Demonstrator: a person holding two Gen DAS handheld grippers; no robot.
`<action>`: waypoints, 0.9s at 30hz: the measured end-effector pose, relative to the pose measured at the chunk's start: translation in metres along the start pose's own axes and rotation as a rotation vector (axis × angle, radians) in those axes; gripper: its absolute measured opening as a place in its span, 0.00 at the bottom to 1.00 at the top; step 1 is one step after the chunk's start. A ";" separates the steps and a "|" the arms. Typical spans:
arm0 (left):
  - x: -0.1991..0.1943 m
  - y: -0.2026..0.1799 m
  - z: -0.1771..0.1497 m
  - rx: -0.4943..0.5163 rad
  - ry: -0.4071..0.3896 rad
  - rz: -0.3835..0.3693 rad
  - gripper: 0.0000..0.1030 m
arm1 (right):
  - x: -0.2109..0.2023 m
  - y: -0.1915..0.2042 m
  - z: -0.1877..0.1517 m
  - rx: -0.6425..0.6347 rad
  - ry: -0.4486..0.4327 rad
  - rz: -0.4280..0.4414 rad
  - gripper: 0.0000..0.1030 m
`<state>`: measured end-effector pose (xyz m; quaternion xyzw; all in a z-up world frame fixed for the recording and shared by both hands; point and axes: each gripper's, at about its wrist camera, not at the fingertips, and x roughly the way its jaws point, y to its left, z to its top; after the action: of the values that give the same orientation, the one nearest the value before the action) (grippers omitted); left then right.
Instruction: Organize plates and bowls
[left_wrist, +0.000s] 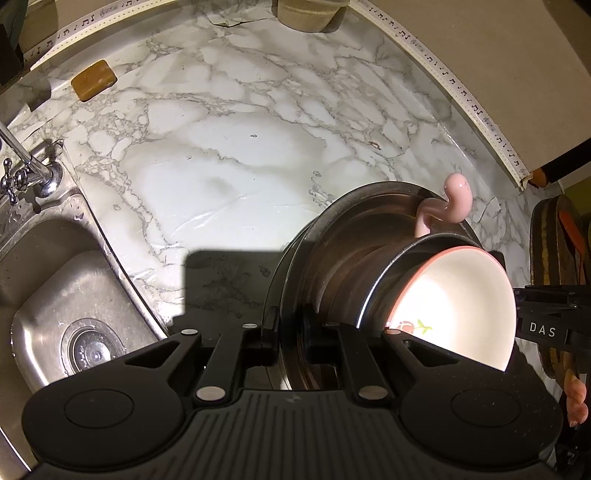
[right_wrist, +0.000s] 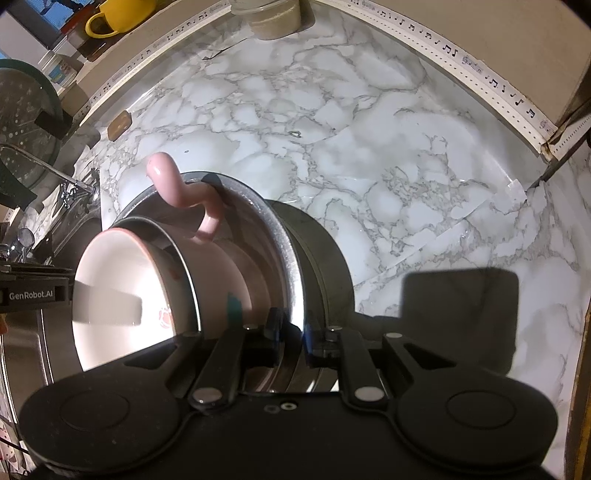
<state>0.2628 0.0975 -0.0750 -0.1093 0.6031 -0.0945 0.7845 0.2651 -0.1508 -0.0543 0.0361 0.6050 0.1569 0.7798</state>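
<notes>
A large steel bowl (left_wrist: 332, 251) hangs tilted over the marble counter (left_wrist: 240, 147). Nested in it are a smaller steel bowl (left_wrist: 384, 277) and a pink bowl (left_wrist: 461, 295) with a white inside and a curled pink handle (left_wrist: 454, 203). My left gripper (left_wrist: 290, 328) is shut on the large bowl's rim. In the right wrist view my right gripper (right_wrist: 293, 332) is shut on the opposite side of the same steel bowl (right_wrist: 325, 251), with the pink bowl (right_wrist: 122, 266) and its handle (right_wrist: 173, 184) to the left. Each view shows the other gripper's housing at its edge.
A steel sink (left_wrist: 55, 295) with a faucet (left_wrist: 33, 173) lies to the left. A brown soap bar (left_wrist: 94, 79) and a tan container (left_wrist: 306, 14) sit near the back wall. A yellow mug (right_wrist: 118, 16) and a green colander (right_wrist: 26, 110) stand at the far left. Wooden boards (left_wrist: 554, 258) lean at the right.
</notes>
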 end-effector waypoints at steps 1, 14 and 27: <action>-0.001 0.001 -0.001 0.002 -0.005 -0.002 0.09 | 0.000 0.000 0.000 0.005 -0.002 -0.001 0.15; -0.027 0.000 -0.010 0.052 -0.097 0.015 0.11 | -0.022 0.000 -0.008 0.039 -0.067 -0.048 0.34; -0.068 -0.033 -0.046 0.234 -0.250 0.036 0.12 | -0.076 0.020 -0.059 -0.002 -0.311 -0.102 0.45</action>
<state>0.2001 0.0827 -0.0142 -0.0175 0.4874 -0.1357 0.8624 0.1884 -0.1614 0.0056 0.0285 0.4778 0.1099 0.8711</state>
